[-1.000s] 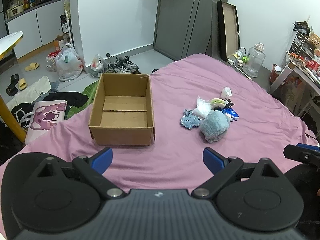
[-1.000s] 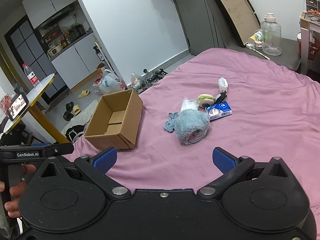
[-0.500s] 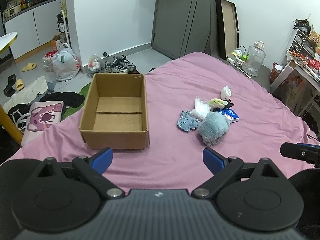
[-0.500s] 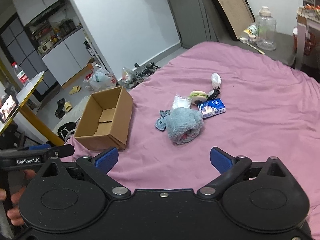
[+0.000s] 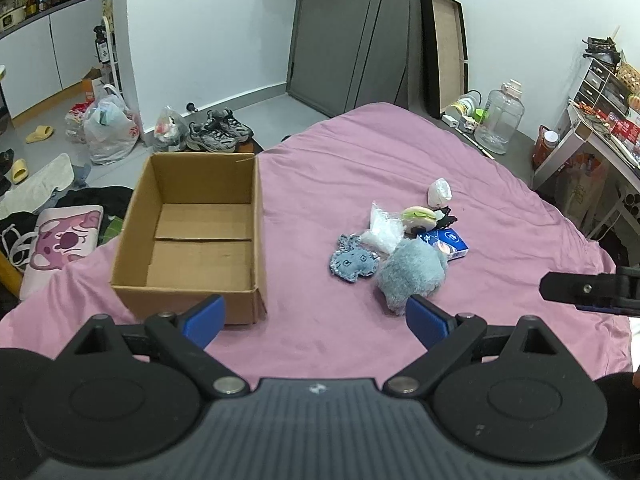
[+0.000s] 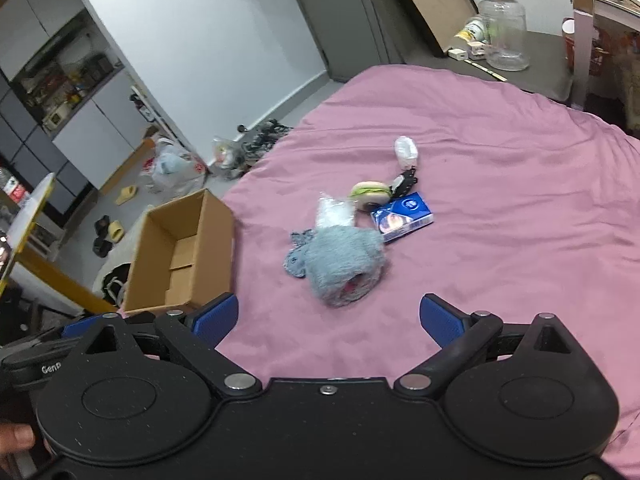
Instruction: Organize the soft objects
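Observation:
An empty open cardboard box (image 5: 192, 236) (image 6: 180, 256) stands on the pink bed. To its right lies a small heap: a fluffy blue plush (image 5: 412, 276) (image 6: 346, 266), a flat blue knitted piece (image 5: 352, 262) (image 6: 294, 258), a clear plastic bag (image 5: 382, 230) (image 6: 334, 212), a burger-shaped toy (image 5: 418, 218) (image 6: 370, 194), a blue card box (image 5: 448, 244) (image 6: 402, 218) and a white wad (image 5: 439, 192) (image 6: 406, 150). My left gripper (image 5: 316, 316) is open and empty, close before the box and plush. My right gripper (image 6: 328, 320) is open and empty, just short of the plush.
The pink bed (image 5: 360, 168) drops off at the left to a floor with shoes (image 5: 218, 136), bags (image 5: 108, 128) and a pink pillow (image 5: 60, 240). A clear water jug (image 5: 498, 118) and a leaning board (image 5: 444, 48) stand behind the bed. Shelves stand at the right.
Both grippers have moved forward toward the box and the heap, which now look larger. The right gripper has tilted and closed in on the plush. Both stay open.

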`<action>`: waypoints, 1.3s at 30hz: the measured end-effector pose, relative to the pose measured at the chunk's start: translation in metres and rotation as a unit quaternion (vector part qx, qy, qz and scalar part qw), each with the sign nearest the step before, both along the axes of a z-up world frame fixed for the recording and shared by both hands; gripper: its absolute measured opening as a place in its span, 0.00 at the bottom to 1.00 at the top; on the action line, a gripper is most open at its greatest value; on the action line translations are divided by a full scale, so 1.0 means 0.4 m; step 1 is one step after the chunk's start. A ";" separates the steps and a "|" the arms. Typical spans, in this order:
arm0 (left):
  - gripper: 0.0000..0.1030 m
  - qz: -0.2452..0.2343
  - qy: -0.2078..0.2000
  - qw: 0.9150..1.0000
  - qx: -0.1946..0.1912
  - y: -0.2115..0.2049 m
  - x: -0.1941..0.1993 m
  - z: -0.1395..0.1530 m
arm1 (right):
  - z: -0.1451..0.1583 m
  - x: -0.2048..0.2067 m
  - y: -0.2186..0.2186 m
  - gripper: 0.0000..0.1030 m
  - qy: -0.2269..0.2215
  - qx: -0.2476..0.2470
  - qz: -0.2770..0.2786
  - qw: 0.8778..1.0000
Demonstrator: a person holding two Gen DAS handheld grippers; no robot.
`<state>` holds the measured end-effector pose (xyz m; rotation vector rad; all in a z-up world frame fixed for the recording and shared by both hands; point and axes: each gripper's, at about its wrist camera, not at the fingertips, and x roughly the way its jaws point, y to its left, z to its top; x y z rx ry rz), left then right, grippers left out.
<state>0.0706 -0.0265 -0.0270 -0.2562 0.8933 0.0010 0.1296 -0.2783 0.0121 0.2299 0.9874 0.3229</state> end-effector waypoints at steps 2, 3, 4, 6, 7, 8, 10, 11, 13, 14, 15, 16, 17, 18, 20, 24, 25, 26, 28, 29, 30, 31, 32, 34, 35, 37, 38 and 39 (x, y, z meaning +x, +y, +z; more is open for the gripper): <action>0.93 -0.003 0.004 1.000 0.006 -0.007 0.012 -0.013 | -0.006 0.021 0.001 0.95 0.006 -0.002 -0.005 1.000; 0.93 -0.006 0.006 1.000 0.008 -0.011 0.018 -0.020 | -0.008 0.030 0.003 0.95 0.007 -0.003 -0.006 1.000; 0.93 -0.009 0.004 1.000 0.009 -0.017 0.025 -0.024 | -0.011 0.041 0.005 0.95 0.008 -0.002 -0.006 1.000; 0.93 -0.015 0.012 1.000 0.014 -0.027 0.040 -0.037 | -0.026 0.067 0.005 0.95 0.025 0.020 -0.001 0.999; 0.93 -0.017 0.014 1.000 0.016 -0.033 0.047 -0.043 | -0.037 0.081 0.004 0.95 0.036 0.023 -0.004 0.999; 0.93 -0.020 0.013 1.000 0.017 -0.040 0.053 -0.047 | -0.045 0.092 0.005 0.95 0.041 0.019 -0.009 0.999; 0.92 -0.028 0.011 0.999 0.023 -0.052 0.065 -0.059 | -0.059 0.109 0.008 0.95 0.049 0.013 -0.009 0.999; 0.92 -0.031 0.012 0.999 0.023 -0.059 0.071 -0.064 | -0.067 0.118 0.008 0.95 0.055 0.016 -0.008 0.998; 0.92 -0.038 0.010 0.999 0.024 -0.073 0.086 -0.077 | -0.082 0.134 0.003 0.95 0.068 0.019 -0.009 0.997; 0.92 -0.040 0.011 0.999 0.025 -0.079 0.093 -0.085 | -0.088 0.142 0.000 0.95 0.072 0.019 -0.011 0.997; 0.92 -0.041 0.014 0.999 0.027 -0.085 0.099 -0.096 | -0.094 0.149 -0.002 0.95 0.076 0.020 -0.013 0.997; 0.91 -0.045 0.025 0.998 0.029 -0.089 0.106 -0.112 | -0.099 0.153 -0.004 0.95 0.082 0.025 -0.014 0.996; 0.91 -0.047 0.029 0.998 0.030 -0.096 0.113 -0.123 | -0.107 0.158 -0.007 0.95 0.091 0.033 -0.014 0.995; 0.91 -0.049 0.032 0.998 0.030 -0.102 0.119 -0.134 | -0.114 0.162 -0.010 0.95 0.097 0.037 -0.015 0.994; 0.91 -0.052 0.035 0.998 0.030 -0.117 0.133 -0.154 | -0.124 0.176 -0.015 0.95 0.103 0.035 -0.021 0.994; 0.91 -0.064 0.049 0.996 0.033 -0.147 0.160 -0.196 | -0.152 0.206 -0.036 0.95 0.117 0.027 -0.035 0.992; 0.91 -0.066 0.047 0.996 0.036 -0.154 0.165 -0.202 | -0.159 0.210 -0.043 0.95 0.122 0.031 -0.038 0.991; 0.91 -0.069 0.045 0.996 0.039 -0.162 0.173 -0.211 | -0.165 0.214 -0.048 0.94 0.126 0.039 -0.040 0.990; 0.88 -0.070 0.049 0.996 0.038 -0.174 0.191 -0.229 | -0.175 0.221 -0.051 0.91 0.131 0.046 -0.041 0.989; 0.87 -0.069 0.052 0.996 0.035 -0.180 0.199 -0.239 | -0.179 0.225 -0.052 0.89 0.131 0.044 -0.043 0.989; 0.86 -0.071 0.053 0.996 0.032 -0.185 0.207 -0.248 | -0.185 0.230 -0.053 0.86 0.132 0.043 -0.044 0.989; 0.84 -0.073 0.053 0.995 0.031 -0.194 0.215 -0.256 | -0.195 0.235 -0.056 0.80 0.134 0.044 -0.046 0.989; 0.82 -0.075 0.053 0.995 0.032 -0.201 0.222 -0.265 | -0.207 0.240 -0.059 0.76 0.141 0.046 -0.048 0.988; 0.81 -0.081 0.054 0.995 0.033 -0.216 0.235 -0.284 | -0.236 0.251 -0.070 0.61 0.159 0.056 -0.052 0.984; 0.80 -0.083 0.055 0.995 0.032 -0.223 0.241 -0.293 | -0.247 0.255 -0.074 0.59 0.167 0.061 -0.053 0.983; 0.75 -0.083 0.057 0.994 0.030 -0.234 0.256 -0.312 | -0.260 0.260 -0.080 0.55 0.172 0.066 -0.055 0.981; 0.73 -0.082 0.059 0.994 0.029 -0.238 0.262 -0.321 | -0.263 0.261 -0.081 0.55 0.172 0.068 -0.055 0.981; 0.72 -0.083 0.059 0.994 0.027 -0.242 0.268 -0.329 | -0.266 0.263 -0.082 0.55 0.173 0.069 -0.056 0.981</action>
